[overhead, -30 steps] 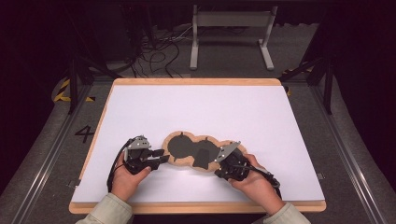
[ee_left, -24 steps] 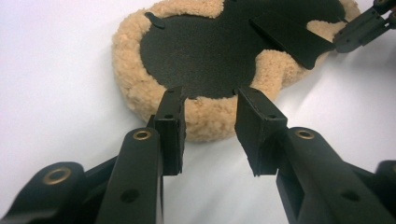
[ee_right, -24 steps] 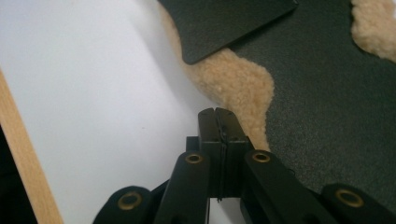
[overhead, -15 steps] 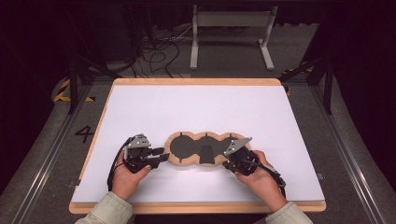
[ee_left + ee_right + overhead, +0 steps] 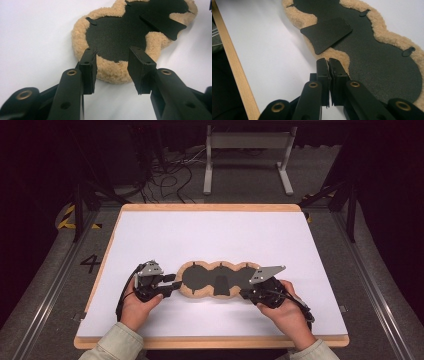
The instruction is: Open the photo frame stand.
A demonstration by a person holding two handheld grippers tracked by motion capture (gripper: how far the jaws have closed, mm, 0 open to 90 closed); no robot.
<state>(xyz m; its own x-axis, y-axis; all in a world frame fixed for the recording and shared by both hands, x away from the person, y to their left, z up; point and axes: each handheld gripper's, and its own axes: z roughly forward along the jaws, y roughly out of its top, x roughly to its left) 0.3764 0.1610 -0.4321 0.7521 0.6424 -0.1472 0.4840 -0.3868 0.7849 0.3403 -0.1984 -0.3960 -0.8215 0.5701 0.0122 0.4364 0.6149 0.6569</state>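
A black pad (image 5: 200, 279) with a tan fleece rim and three round lobes lies flat on the white table (image 5: 210, 235). A loose black flap (image 5: 220, 285) rests on its middle. My left gripper (image 5: 175, 286) stands open at the pad's left lobe. Its jaws have just been opening and straddle the fleece rim (image 5: 110, 72) without pressing it. In the left gripper view the gripper (image 5: 112, 53) points at the pad (image 5: 117, 37). My right gripper (image 5: 243, 293) is shut at the pad's right end. Its tips (image 5: 328, 61) meet the fleece rim of the pad (image 5: 374, 57), and I see nothing pinched between them.
The table's wooden edge (image 5: 234, 75) runs close beside the right gripper. Beyond the table's far edge stand a metal frame (image 5: 245, 150) and floor cables (image 5: 165, 175). White surface stretches behind the pad.
The pad's right part was bunched up and now lies spread into three lobes. The right hand has moved right with it. The left hand has stayed put.
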